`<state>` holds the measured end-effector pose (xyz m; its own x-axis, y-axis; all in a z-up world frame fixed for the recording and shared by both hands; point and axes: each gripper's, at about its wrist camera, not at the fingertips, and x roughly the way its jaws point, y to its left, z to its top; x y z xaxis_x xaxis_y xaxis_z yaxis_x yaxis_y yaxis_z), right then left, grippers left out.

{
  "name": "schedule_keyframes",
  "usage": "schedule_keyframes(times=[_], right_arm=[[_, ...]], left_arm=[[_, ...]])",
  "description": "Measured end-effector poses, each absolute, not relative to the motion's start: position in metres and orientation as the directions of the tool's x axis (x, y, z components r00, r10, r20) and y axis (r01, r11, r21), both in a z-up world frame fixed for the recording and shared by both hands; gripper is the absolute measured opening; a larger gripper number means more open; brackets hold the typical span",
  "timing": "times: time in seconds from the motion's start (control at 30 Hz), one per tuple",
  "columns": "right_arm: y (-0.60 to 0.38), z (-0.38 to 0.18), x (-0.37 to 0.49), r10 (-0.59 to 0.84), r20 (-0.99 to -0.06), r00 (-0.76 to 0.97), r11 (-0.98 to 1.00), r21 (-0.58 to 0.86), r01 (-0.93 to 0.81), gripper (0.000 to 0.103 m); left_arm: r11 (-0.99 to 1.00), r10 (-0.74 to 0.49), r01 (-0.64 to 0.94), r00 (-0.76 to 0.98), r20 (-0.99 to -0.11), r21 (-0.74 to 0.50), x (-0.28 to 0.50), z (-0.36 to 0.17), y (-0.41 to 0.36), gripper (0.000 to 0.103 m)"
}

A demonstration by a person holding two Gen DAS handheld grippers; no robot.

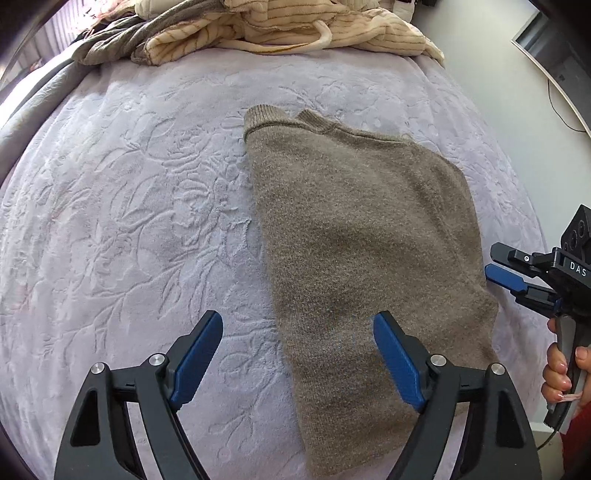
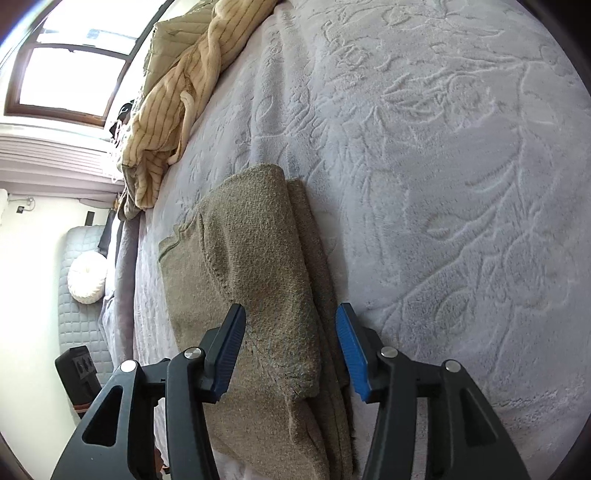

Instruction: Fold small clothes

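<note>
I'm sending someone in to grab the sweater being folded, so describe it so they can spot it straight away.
Look at the bed with the pale lilac embossed floral blanket. Clothes are heaped at its far end, a cream striped garment on top. The brown sweater lies alone nearer the middle, flat and folded lengthwise, ribbed neckline toward the heap: plain fuzzy taupe knit, no stripes.

A bed (image 1: 147,184) covered with a pale lilac blanket embossed with flowers. A folded brown knit sweater (image 1: 362,229) lies on it; cream striped clothes (image 1: 288,26) are heaped at the far edge.
</note>
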<state>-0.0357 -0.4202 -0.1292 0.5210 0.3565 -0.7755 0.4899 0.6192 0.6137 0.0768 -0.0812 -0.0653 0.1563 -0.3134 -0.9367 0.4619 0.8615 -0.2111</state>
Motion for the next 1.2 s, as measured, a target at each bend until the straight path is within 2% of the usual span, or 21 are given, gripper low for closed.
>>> schedule_keyframes(times=[0.47,0.5,0.53,0.57,0.6,0.83,0.93,1.07,1.2], right_arm=[[-0.417,-0.132,-0.043,0.358,-0.786,0.503,0.624,0.603,0.497,0.058],[-0.417,-0.132,-0.044,0.358,-0.787,0.502,0.625,0.601,0.497,0.063],[-0.417,-0.132,-0.044,0.359,-0.786,0.503,0.626,0.603,0.495,0.073],[-0.417,-0.132,-0.045,0.361,-0.782,0.509,0.624,0.608,0.491,0.076],[-0.417,-0.132,-0.045,0.365,-0.777,0.513,0.623,0.613,0.485,0.079],[-0.414,-0.132,-0.036,0.385,-0.786,0.484,0.661,0.600,0.450,0.079],[-0.414,-0.136,-0.031,0.406,-0.781,0.474,0.665,0.608,0.434,0.079],[-0.417,-0.146,-0.026,0.461,-0.761,0.456,0.653,0.639,0.407,0.079],[-0.418,-0.154,-0.018,0.501,-0.746,0.439,0.654,0.658,0.372,0.079]], left_arm=[[0.883,-0.272,0.429,0.137,-0.953,-0.190,0.082,-0.076,-0.077,0.085],[0.884,-0.275,0.425,0.135,-0.952,-0.195,0.083,-0.077,-0.076,0.085],[0.885,-0.274,0.422,0.132,-0.953,-0.196,0.084,-0.078,-0.075,0.088],[0.889,-0.270,0.415,0.130,-0.954,-0.196,0.084,-0.079,-0.073,0.103],[0.892,-0.273,0.406,0.139,-0.952,-0.197,0.085,-0.079,-0.071,0.103],[0.891,-0.291,0.394,0.117,-0.950,-0.224,0.095,-0.081,-0.065,0.103],[0.876,-0.337,0.388,0.069,-0.939,-0.286,0.106,-0.089,-0.064,0.103],[0.837,-0.425,0.327,-0.117,-0.898,-0.439,0.117,-0.119,-0.064,0.103],[0.794,-0.478,0.359,-0.132,-0.869,-0.491,0.115,-0.118,-0.077,0.103]])
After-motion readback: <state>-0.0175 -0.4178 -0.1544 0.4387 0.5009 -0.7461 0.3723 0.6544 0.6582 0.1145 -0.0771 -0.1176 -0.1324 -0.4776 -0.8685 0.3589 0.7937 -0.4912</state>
